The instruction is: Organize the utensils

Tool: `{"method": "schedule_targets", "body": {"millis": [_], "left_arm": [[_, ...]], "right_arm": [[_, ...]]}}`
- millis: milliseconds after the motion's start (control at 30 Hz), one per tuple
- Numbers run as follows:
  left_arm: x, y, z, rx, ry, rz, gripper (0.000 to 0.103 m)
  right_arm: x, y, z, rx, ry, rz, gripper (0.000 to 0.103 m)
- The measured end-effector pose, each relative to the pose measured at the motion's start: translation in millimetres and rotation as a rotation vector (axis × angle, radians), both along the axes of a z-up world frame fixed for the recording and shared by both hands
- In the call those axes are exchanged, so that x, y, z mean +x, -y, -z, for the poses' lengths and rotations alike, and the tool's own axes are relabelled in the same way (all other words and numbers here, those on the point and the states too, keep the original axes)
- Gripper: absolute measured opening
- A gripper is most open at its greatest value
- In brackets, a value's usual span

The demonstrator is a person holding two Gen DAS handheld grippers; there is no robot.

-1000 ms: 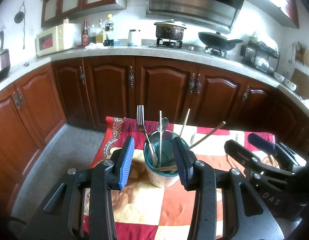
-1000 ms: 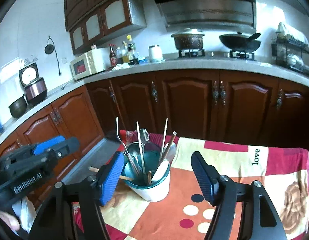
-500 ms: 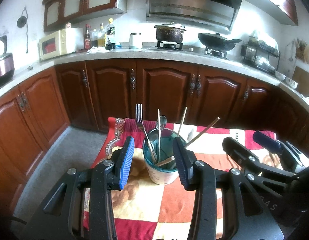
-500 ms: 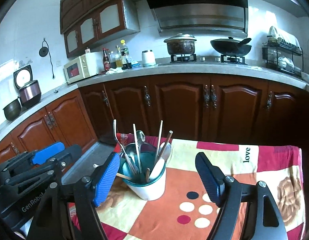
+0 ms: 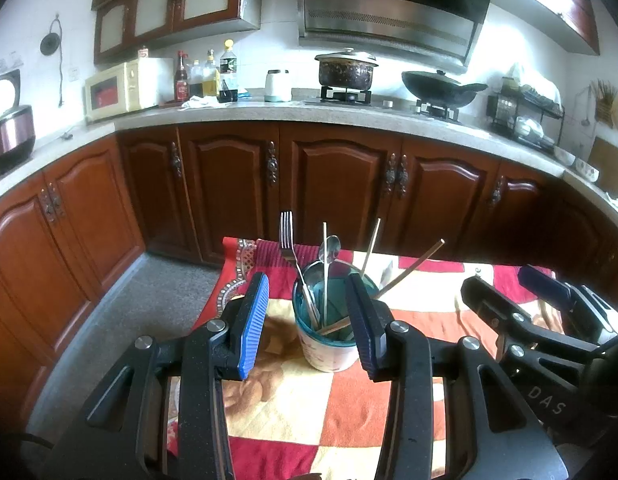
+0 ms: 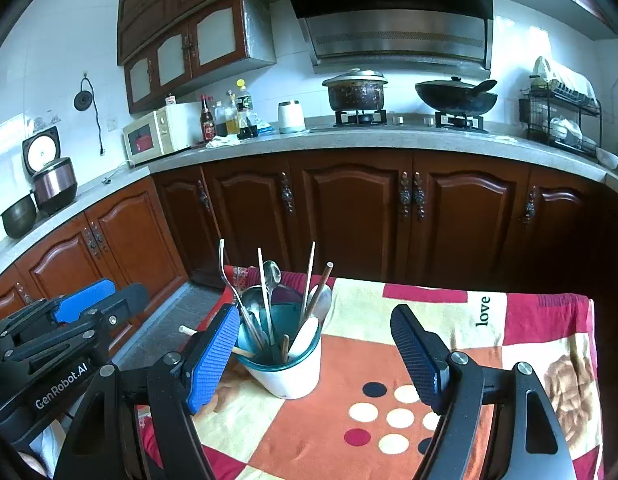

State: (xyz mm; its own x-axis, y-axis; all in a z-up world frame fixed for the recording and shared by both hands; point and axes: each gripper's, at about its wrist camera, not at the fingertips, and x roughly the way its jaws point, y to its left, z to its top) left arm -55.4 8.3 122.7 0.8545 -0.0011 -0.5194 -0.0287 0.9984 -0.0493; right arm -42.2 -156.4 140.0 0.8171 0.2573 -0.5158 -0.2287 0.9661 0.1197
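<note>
A white cup point(image 5: 325, 354) with a teal inside stands on the patchwork tablecloth point(image 5: 293, 420). It holds a fork point(image 5: 287, 236), a metal spoon point(image 5: 330, 246), several chopsticks point(image 5: 413, 266) and a white spoon point(image 6: 305, 338). My left gripper point(image 5: 307, 320) is open, with the cup just beyond its fingertips and untouched. My right gripper point(image 6: 315, 356) is open wide and empty, and the cup point(image 6: 293, 380) stands ahead of it near its left finger. Each view shows the other gripper off to the side: the right gripper point(image 5: 497, 278) and the left gripper point(image 6: 123, 292).
The tablecloth point(image 6: 389, 340) ends at the table's far edge, with grey floor point(image 5: 149, 304) to the left. Brown cabinets point(image 5: 341, 192) and a counter with a microwave point(image 5: 121, 88), a pot point(image 5: 347, 70) and a wok point(image 5: 437, 88) lie beyond.
The right gripper's jaws have opened wider. Both views have tipped up a little, so the cup sits slightly lower in them. The cup and utensils have not moved.
</note>
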Motion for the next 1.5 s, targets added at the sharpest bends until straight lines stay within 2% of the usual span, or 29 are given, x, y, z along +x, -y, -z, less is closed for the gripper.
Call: {"method": "schedule_targets", "body": {"millis": [767,1500], "left_arm": [[-6.1,2.7,-2.4,0.005,0.012,-0.009,0.039],[-2.2,-2.1,4.9,-0.018,-0.027,-0.022,0.039]], "right_arm": [[-6.0,-5.7,-2.8,-0.010,-0.004,-0.018,0.076],[-1.2,-12.3,4.6,-0.020,-0.033,-0.031,0.076]]}}
